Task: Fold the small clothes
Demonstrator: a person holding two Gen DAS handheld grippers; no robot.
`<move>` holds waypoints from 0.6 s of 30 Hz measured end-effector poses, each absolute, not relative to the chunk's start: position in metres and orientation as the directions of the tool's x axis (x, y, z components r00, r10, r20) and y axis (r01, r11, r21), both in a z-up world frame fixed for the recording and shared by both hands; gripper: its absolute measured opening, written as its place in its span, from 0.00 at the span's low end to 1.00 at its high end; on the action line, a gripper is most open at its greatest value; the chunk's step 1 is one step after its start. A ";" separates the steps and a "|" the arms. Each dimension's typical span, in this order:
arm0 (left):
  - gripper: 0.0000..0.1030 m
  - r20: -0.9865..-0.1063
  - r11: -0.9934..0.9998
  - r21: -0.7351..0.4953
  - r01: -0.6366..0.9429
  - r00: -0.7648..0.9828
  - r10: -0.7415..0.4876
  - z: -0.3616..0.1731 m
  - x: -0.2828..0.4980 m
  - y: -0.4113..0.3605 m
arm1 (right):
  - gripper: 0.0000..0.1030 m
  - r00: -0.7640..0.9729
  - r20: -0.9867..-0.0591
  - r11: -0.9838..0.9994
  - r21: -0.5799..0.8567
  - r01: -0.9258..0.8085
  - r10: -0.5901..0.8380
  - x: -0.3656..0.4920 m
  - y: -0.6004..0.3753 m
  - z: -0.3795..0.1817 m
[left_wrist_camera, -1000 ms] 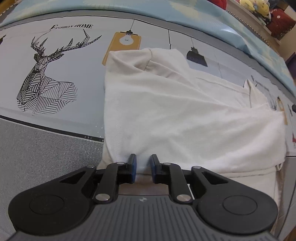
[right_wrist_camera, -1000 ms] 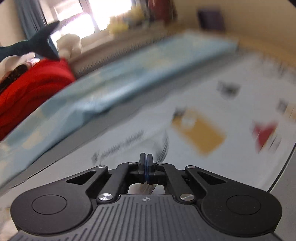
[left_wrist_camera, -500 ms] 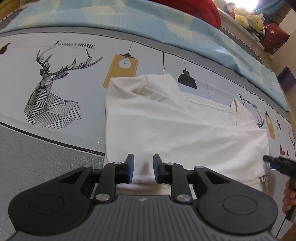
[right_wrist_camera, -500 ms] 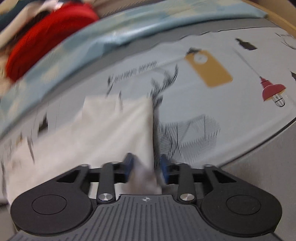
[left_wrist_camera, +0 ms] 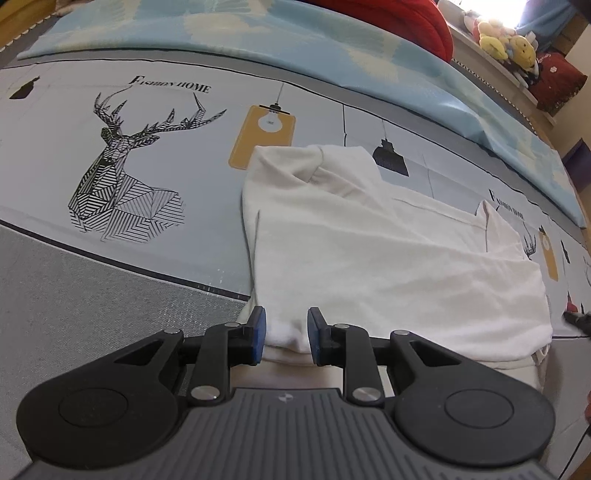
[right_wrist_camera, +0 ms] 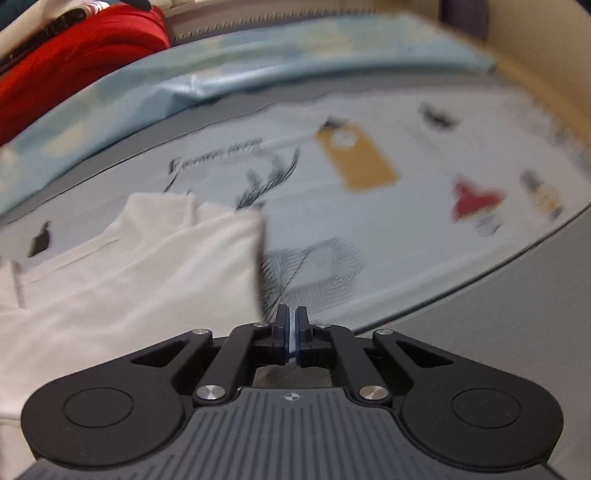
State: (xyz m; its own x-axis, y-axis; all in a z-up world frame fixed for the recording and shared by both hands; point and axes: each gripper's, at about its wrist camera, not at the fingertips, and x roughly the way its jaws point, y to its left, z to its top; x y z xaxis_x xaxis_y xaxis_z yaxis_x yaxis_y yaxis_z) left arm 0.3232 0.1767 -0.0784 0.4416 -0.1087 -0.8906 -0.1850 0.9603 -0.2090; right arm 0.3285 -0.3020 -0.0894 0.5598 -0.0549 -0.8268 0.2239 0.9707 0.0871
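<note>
A white garment [left_wrist_camera: 388, 258] lies folded on the printed bed sheet [left_wrist_camera: 55, 166], its near layer doubled over a beige lower layer. My left gripper [left_wrist_camera: 285, 330] stands partly open at the near left corner, and the fold's corner sits between its blue pads [left_wrist_camera: 258, 332]. In the blurred right wrist view the garment [right_wrist_camera: 129, 288] ends just left of my right gripper [right_wrist_camera: 291, 328]. That gripper is shut, with a thin pale sliver between its pads. Whether that sliver is cloth I cannot tell. In the left wrist view the right gripper's black tip [left_wrist_camera: 578, 318] shows just off the garment's right corner.
The sheet carries a deer print [left_wrist_camera: 122, 184] left of the garment and a grey band [left_wrist_camera: 92, 295] along the near edge. A light blue blanket [left_wrist_camera: 295, 40] runs along the far side. A red cushion [left_wrist_camera: 399, 18] and plush toys [left_wrist_camera: 506, 40] lie beyond it.
The left gripper has risen slightly, jaws a little wider. The right gripper swung over to the garment's right edge, opened around it, then shut and shifted just off the corner.
</note>
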 end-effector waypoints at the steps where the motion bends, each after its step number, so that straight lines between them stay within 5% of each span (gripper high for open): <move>1: 0.26 -0.892 0.962 -0.206 -0.182 0.439 -0.107 -0.080 0.324 0.176 | 0.06 0.600 -0.799 0.971 0.114 0.209 -0.035 0.325 -0.302 -0.082; 5: 0.31 -0.938 0.976 -0.098 -0.192 0.345 -0.026 -0.104 0.327 0.175 | 0.07 0.609 -0.763 0.958 0.286 0.018 0.216 0.324 -0.293 -0.082; 8: 0.29 -0.934 0.969 -0.121 -0.216 0.355 -0.038 -0.099 0.324 0.177 | 0.06 0.485 -0.865 0.986 0.166 0.026 0.133 0.326 -0.288 -0.117; 12: 0.32 -0.903 0.973 -0.155 -0.171 0.424 -0.069 -0.090 0.321 0.174 | 0.09 0.524 -0.827 0.961 0.271 0.052 0.205 0.321 -0.300 -0.109; 14: 0.36 -0.946 0.979 -0.078 -0.188 0.324 -0.013 -0.113 0.320 0.175 | 0.08 0.501 -0.850 0.983 0.183 -0.005 0.161 0.320 -0.289 -0.117; 18: 0.36 -0.920 0.954 -0.174 -0.242 0.386 -0.070 -0.085 0.304 0.184 | 0.12 0.496 -0.864 0.991 0.125 0.039 0.089 0.314 -0.276 -0.090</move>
